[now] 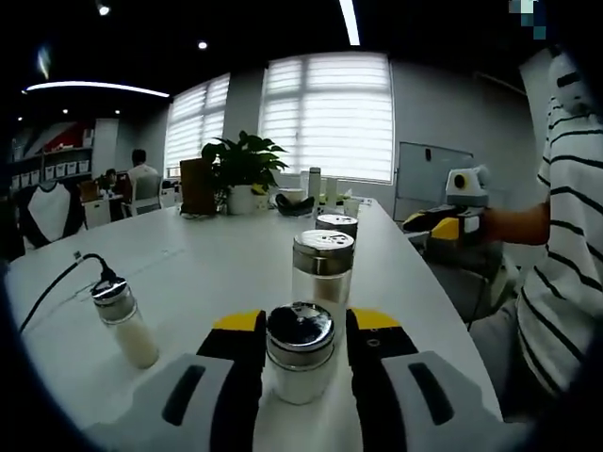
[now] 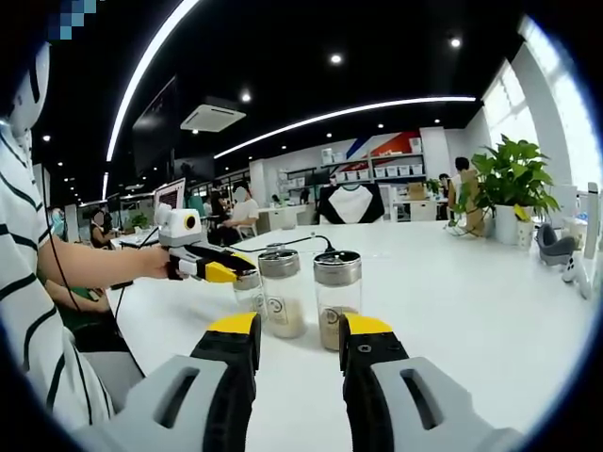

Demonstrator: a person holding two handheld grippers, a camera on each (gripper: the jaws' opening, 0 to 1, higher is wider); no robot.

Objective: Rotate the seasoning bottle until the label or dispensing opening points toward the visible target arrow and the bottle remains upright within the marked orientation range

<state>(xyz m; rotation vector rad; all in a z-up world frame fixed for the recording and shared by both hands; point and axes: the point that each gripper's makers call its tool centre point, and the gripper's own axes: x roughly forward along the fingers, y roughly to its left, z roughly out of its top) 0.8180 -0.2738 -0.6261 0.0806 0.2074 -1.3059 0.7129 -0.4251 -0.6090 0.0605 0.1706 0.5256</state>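
Seasoning bottle [image 1: 300,350] stands upright, clamped in left gripper [image 1: 301,350]; right gripper [image 2: 297,341] gapes apart

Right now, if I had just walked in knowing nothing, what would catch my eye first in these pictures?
In the left gripper view, the left gripper with its yellow-tipped jaws stands around a chrome-capped seasoning bottle on the white table, with two more shakers lined up behind it. In the right gripper view, the right gripper is open and empty, facing a glass shaker. A leafy potted plant stands further back on the table before the bright blinds.
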